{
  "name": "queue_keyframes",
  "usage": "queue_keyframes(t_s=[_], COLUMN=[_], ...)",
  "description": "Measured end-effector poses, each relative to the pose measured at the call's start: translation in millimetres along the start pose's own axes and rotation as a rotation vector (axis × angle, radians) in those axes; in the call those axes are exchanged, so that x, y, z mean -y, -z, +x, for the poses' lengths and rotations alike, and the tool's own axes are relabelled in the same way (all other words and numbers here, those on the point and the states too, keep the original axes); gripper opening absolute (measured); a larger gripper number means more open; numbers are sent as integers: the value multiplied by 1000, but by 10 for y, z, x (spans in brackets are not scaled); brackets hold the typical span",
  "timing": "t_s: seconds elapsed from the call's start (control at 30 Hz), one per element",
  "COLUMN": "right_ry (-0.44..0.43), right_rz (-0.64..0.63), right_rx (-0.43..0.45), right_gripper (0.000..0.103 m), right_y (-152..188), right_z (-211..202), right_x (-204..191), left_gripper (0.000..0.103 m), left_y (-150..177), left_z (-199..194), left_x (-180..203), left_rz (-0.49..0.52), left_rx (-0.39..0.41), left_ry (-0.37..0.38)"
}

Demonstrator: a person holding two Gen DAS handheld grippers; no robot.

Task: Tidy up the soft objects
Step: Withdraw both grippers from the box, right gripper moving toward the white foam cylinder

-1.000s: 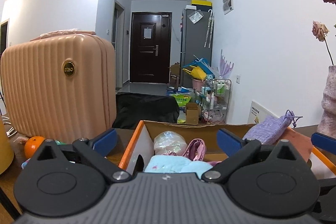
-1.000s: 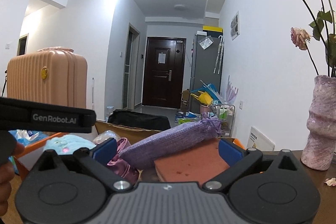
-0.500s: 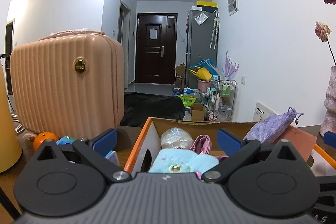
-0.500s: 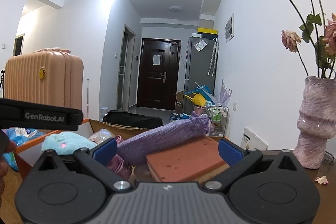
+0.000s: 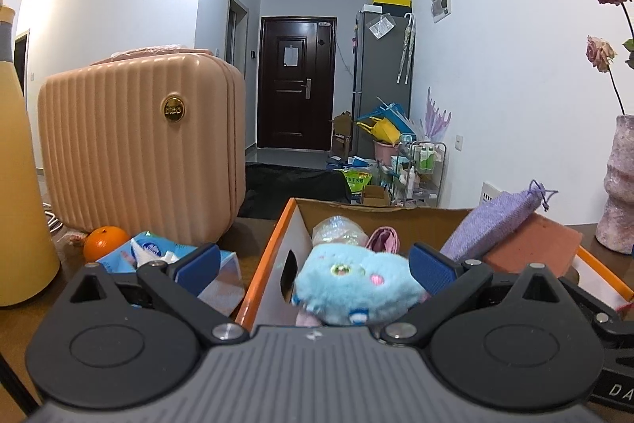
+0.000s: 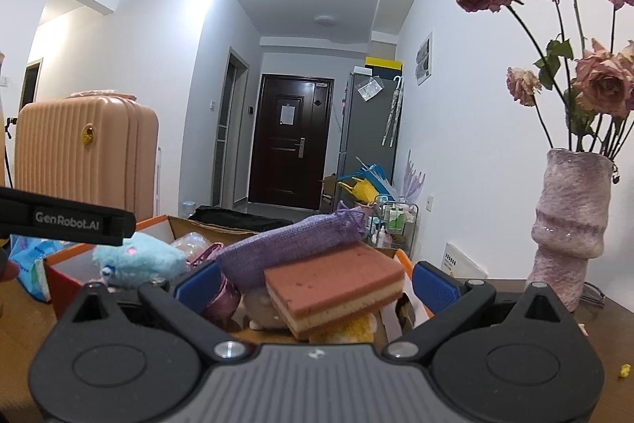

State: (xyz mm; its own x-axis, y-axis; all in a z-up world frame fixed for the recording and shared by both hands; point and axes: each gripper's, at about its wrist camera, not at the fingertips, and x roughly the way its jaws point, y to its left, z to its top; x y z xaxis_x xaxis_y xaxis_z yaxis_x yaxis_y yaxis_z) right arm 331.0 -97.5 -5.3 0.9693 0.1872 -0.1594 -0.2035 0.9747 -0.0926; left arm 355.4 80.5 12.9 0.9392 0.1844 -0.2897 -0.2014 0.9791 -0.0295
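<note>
An orange-edged cardboard box (image 5: 264,266) on the wooden table holds soft things: a blue plush toy (image 5: 354,284), a purple knitted pouch (image 5: 493,224), a brick-red sponge (image 5: 533,244), a pink fabric piece (image 5: 383,240) and a clear plastic bag (image 5: 337,230). My left gripper (image 5: 315,270) is open and empty, level with the box's near end, the plush between its fingers in view. My right gripper (image 6: 315,284) is open and empty in front of the sponge (image 6: 333,284) and pouch (image 6: 293,246). The plush (image 6: 136,258) shows at its left.
A peach suitcase (image 5: 138,149) stands behind the box on the left. An orange (image 5: 105,248) and a tissue pack (image 5: 158,256) lie beside the box. A yellow bottle (image 5: 20,193) is at far left. A vase of dried roses (image 6: 570,224) stands at right.
Both grippers have drawn back and up from the box, staying open. The plush, sponge and pouch now show more fully in the box.
</note>
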Motion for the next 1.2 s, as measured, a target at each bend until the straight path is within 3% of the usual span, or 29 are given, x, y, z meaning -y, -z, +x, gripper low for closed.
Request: queue_keyframes(t_s=[1.2], right_ry=[13], right_rz=[-14], right_rx=[-22], right_gripper=[103], right_y=[208], right_z=[-1042], right_x=[158], left_gripper=[103], left_y=[374], left_z=[-962], left_x=[-11], left_rz=[23], left_rx=[-50], left_ry=[19])
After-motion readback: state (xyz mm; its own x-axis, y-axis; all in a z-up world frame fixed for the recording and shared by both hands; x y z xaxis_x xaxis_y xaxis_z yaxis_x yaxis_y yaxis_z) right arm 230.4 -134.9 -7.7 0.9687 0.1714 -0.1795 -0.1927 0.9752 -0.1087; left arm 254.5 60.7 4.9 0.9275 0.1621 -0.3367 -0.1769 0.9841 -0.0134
